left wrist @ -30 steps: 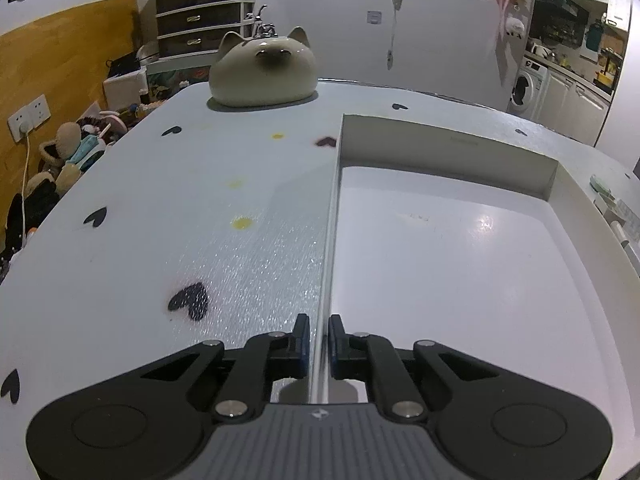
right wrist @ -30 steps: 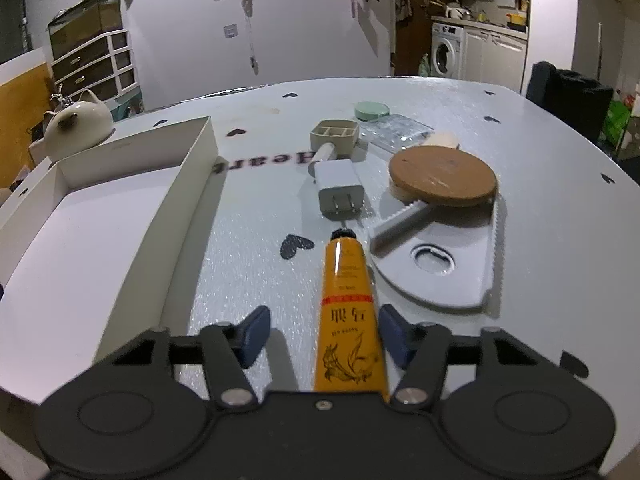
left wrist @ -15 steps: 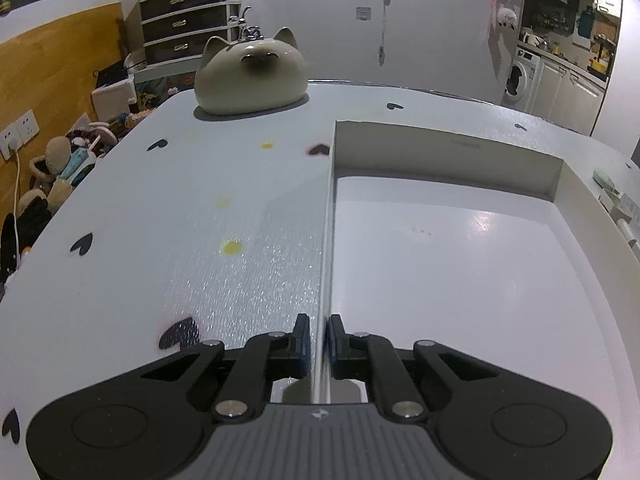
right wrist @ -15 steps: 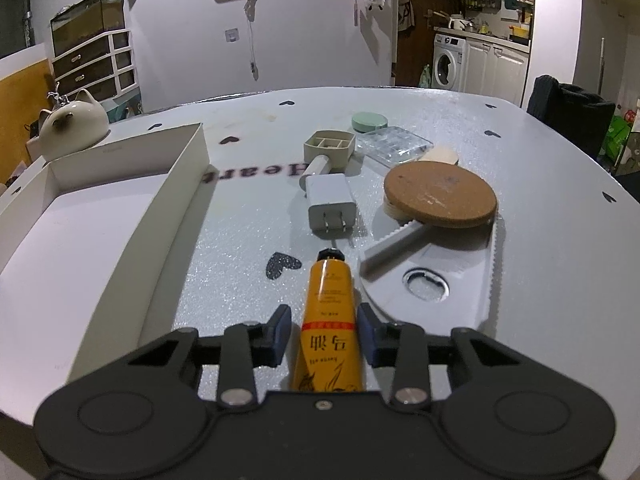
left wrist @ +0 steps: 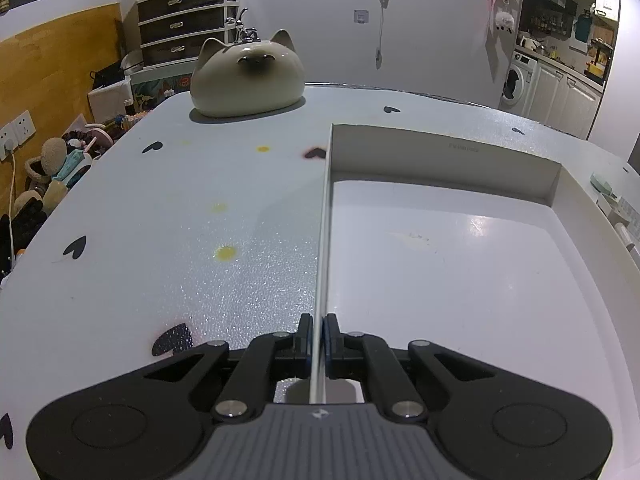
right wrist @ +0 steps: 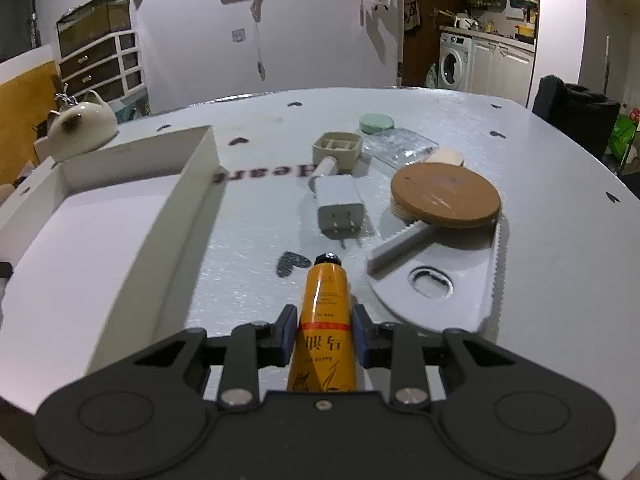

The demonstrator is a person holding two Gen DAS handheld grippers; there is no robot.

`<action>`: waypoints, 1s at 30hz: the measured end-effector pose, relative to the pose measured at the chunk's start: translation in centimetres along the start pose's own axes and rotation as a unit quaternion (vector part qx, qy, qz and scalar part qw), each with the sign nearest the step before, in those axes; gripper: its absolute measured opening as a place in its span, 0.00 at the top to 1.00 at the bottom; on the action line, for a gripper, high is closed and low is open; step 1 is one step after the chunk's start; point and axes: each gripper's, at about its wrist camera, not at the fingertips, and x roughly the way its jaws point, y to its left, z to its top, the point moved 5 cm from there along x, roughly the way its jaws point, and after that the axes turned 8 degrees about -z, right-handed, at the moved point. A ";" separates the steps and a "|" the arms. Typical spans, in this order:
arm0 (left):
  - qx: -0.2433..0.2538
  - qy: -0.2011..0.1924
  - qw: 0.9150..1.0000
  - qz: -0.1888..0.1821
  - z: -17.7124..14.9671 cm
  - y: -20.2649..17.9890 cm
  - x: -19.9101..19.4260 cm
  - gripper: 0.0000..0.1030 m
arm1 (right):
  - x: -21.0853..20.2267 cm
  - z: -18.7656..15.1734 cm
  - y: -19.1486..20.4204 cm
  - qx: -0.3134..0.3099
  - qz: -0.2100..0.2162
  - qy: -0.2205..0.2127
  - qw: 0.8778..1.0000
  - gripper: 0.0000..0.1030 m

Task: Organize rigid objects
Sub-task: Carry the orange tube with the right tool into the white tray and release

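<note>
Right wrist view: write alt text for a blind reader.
The right gripper is shut on an orange tube with a black cap above a white table. A white cardboard box lies left; ahead are a white plug adapter and a round cork coaster.

Right claw (right wrist: 324,332): closed on orange tube (right wrist: 325,320), black cap pointing away. White tabletop (right wrist: 540,184), heart-patterned. Left: shallow white box (right wrist: 176,216). Ahead: white plug adapter (right wrist: 340,208), beige square holder (right wrist: 338,150), round cork coaster (right wrist: 446,194) resting on grey serrated board (right wrist: 452,280), mint disc (right wrist: 376,123). Cat-shaped ceramic (right wrist: 82,126) far left.
</note>
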 end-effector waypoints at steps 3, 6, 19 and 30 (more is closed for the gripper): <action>-0.004 -0.001 1.000 -0.002 0.0 0.1 0.0 0.95 | -1.0 0.7 0.2 0.013 0.020 -0.009 1.000 0.71; -0.003 -0.001 1.000 -0.001 0.0 0.1 0.0 0.95 | -2.2 2.4 1.0 0.013 0.037 -0.028 0.999 0.71; -0.006 -0.003 1.000 -0.001 0.0 0.2 -0.1 0.95 | -1.0 9.9 11.4 -0.017 0.120 -0.027 0.992 0.71; -0.001 -0.004 1.000 0.002 -0.1 0.1 -0.1 0.95 | 5.2 11.1 24.0 -0.064 0.159 0.048 0.984 0.71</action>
